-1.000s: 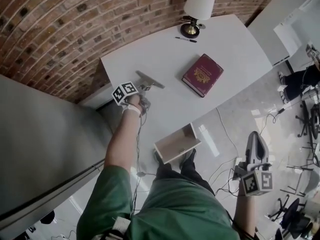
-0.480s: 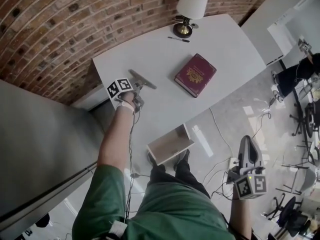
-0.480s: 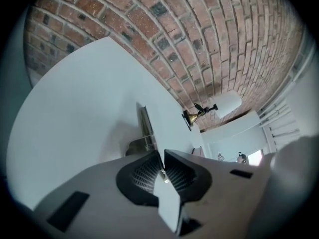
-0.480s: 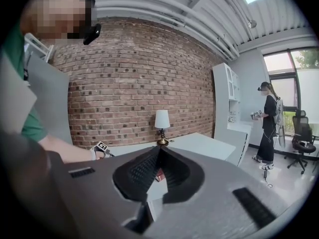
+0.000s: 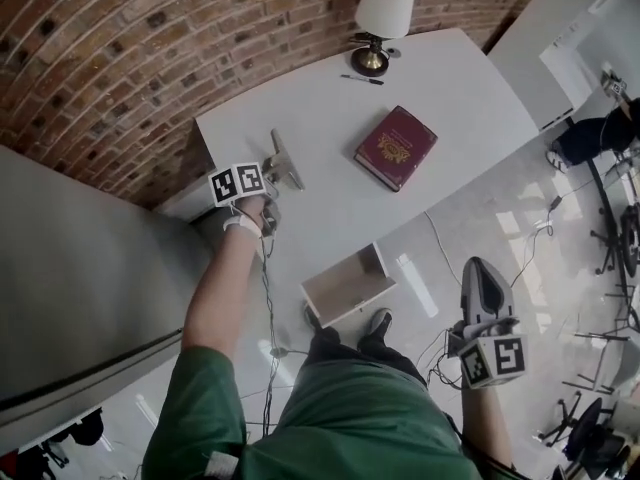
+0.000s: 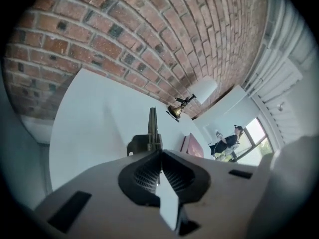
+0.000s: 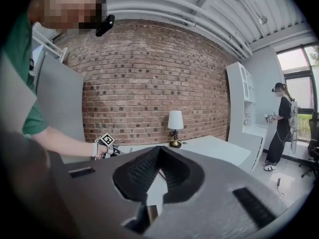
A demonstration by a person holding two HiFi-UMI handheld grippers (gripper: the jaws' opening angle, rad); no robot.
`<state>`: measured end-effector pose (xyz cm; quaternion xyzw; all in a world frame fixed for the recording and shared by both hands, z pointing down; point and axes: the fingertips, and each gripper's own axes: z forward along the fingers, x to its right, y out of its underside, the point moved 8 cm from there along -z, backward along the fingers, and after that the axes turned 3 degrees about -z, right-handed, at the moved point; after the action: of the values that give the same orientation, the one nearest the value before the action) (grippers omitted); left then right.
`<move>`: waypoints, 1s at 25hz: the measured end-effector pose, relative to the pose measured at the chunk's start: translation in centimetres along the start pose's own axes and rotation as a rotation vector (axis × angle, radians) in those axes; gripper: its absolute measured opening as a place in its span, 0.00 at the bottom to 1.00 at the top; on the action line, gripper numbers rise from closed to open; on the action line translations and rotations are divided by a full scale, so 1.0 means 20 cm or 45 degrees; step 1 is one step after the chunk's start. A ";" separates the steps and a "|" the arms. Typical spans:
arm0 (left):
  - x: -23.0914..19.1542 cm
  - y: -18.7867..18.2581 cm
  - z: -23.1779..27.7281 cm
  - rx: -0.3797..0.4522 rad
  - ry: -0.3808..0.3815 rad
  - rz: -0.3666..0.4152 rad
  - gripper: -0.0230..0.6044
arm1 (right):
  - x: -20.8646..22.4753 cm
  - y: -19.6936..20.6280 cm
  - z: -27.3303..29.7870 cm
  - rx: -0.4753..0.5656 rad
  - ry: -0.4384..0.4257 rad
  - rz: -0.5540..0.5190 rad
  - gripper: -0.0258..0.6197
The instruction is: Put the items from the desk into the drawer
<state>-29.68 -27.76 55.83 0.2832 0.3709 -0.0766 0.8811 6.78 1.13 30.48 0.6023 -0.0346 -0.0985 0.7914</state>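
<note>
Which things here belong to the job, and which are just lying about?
Job:
- book
- pen
- open drawer
- desk
- left gripper, shut on a grey metal piece I cannot identify

Lying about:
- lamp, probably
- person standing across the room
- right gripper, shut and empty, off the desk

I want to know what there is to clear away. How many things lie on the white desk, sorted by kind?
Book: 1
Pen: 1
Lamp: 1
Total: 3
</note>
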 end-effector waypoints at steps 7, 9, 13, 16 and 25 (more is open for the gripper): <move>0.26 0.09 -0.32 -0.071 -0.010 0.392 0.06 | 0.02 -0.04 0.08 0.087 -0.129 0.041 0.04; 0.33 0.14 -0.38 -0.090 -0.026 0.483 0.06 | 0.04 -0.02 0.09 0.100 -0.154 0.056 0.04; 0.47 0.26 -0.47 -0.159 -0.154 0.740 0.06 | 0.09 0.08 0.06 0.097 -0.185 0.140 0.04; 0.57 0.42 -0.51 -0.231 -0.139 0.842 0.06 | 0.14 0.14 0.03 0.100 -0.215 0.180 0.04; 0.91 0.98 -0.55 -0.432 -0.144 1.296 0.06 | 0.31 0.25 -0.01 0.112 -0.248 0.280 0.04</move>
<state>-16.66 -4.14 45.58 0.2763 0.1459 0.4060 0.8588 13.55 1.42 34.76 0.6165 -0.1813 -0.0677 0.7632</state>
